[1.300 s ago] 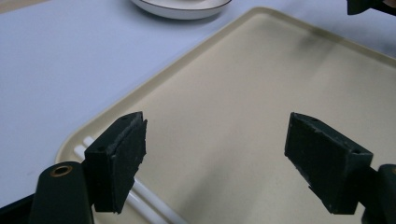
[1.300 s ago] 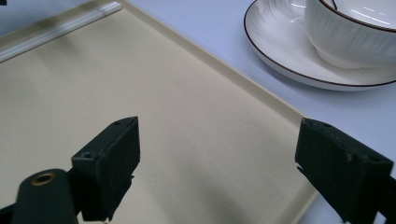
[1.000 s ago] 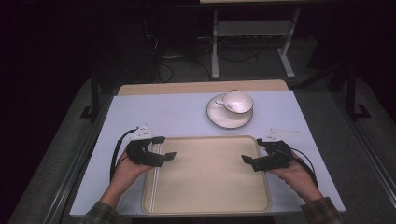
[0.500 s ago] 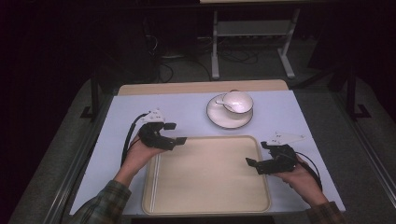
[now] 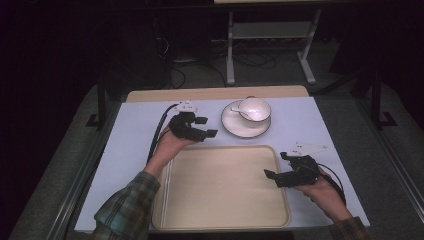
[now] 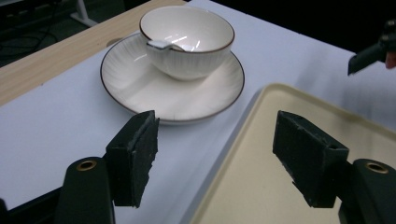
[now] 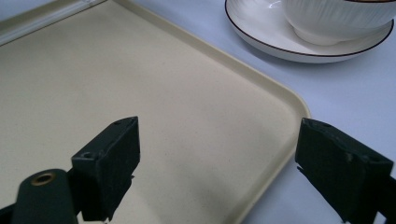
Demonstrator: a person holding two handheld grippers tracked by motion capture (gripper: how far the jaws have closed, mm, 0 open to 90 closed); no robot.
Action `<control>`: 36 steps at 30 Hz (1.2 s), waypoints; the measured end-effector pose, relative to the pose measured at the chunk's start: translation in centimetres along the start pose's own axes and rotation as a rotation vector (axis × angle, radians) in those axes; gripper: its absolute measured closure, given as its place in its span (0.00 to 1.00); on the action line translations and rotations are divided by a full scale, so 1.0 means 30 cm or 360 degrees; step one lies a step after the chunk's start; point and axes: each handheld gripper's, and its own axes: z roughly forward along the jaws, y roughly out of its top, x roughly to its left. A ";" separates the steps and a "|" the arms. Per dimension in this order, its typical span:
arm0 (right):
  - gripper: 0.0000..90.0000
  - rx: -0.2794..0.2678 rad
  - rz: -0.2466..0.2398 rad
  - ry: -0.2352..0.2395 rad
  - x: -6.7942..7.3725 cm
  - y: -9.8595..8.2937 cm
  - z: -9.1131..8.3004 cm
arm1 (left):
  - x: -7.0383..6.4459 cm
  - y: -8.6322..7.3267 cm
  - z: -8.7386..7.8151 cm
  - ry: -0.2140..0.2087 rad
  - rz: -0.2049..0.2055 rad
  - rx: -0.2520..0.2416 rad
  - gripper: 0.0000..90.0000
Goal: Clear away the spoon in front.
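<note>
Saucer (image 5: 245,126) with cup (image 5: 254,109) sits on surface beyond tray (image 5: 220,187) — left tongs (image 5: 205,127) released and near its rim, right tongs (image 5: 275,167) released over tray edge — best approached low, pinching saucer rim level to avoid tipping cup.

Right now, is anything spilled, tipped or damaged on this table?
Nothing stands out. The cup sits upright on its saucer with a spoon inside; the tray lies flat, and both tongs hang open, left and right.
</note>
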 end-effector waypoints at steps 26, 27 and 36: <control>0.15 -0.0010 0.0004 0.0016 -0.010 0.000 0.002 | 0.169 0.129 0.255 -0.0034 -0.0097 0.0054 0.47; 0.15 -0.0009 0.0006 0.0016 -0.011 0.000 0.001 | 0.172 0.129 0.266 -0.0041 -0.0105 0.0056 0.48; 0.15 -0.0012 0.0023 0.0014 -0.029 -0.007 -0.001 | 0.196 0.127 0.331 -0.0097 -0.0164 0.0053 0.50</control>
